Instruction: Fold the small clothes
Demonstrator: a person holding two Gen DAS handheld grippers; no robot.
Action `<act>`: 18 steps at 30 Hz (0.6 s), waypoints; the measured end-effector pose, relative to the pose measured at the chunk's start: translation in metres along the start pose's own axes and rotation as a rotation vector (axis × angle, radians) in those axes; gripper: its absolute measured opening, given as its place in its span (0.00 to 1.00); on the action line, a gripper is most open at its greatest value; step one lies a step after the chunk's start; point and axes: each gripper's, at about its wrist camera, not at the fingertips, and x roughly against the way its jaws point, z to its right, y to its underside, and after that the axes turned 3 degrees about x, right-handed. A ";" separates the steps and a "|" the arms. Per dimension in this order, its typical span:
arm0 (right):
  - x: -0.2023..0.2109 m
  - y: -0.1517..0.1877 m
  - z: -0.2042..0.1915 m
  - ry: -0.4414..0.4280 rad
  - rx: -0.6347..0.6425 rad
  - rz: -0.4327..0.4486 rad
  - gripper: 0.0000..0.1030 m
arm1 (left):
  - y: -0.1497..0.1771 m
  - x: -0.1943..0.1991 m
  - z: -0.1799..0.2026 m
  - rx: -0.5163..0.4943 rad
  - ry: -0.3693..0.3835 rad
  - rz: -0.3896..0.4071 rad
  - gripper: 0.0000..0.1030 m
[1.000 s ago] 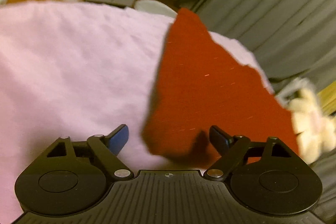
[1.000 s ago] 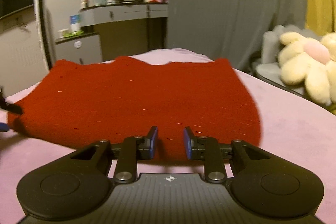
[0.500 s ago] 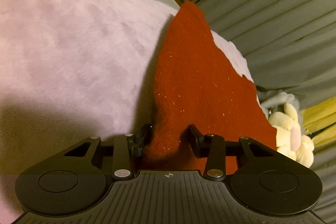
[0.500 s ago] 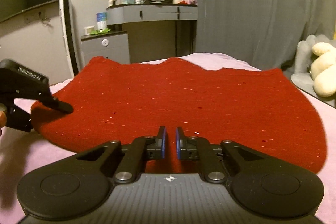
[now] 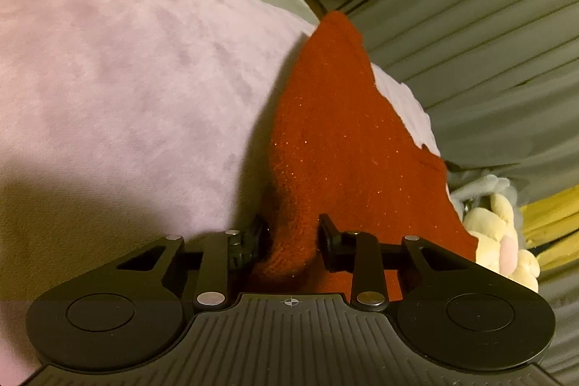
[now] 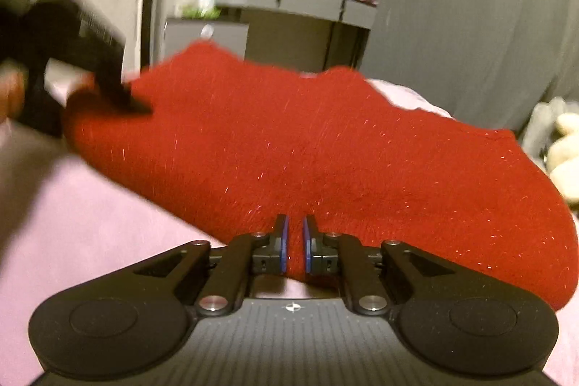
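A red knit garment [image 5: 343, 140] lies spread on a pink fleece blanket [image 5: 126, 78]. In the left wrist view my left gripper [image 5: 291, 227] is closing on a bunched corner of it, and the cloth fills the gap between the black fingers. In the right wrist view the same red garment [image 6: 325, 140] stretches across, and my right gripper [image 6: 293, 223] is shut on its near edge, with red cloth pinched between the blue pads. At the garment's far left corner, the left gripper's black fingers [image 6: 134, 104] appear blurred, lifting that corner.
The pink blanket [image 6: 90, 223] covers a bed. A cream plush toy [image 5: 506, 241] sits beyond the garment's right side, also seen as the plush toy [image 6: 564, 147]. Grey curtains [image 5: 488, 42] hang behind. A grey dresser [image 6: 296, 13] with a round mirror stands at the back.
The left jaws went from wide open beside the garment's corner to closed around it. The right jaws narrowed onto the near edge. The right view has rolled, and the garment now tilts in it.
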 end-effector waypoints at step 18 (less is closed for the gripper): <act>0.071 0.023 0.159 0.241 -0.367 0.017 0.17 | 0.052 0.031 0.167 -0.495 0.150 0.099 0.25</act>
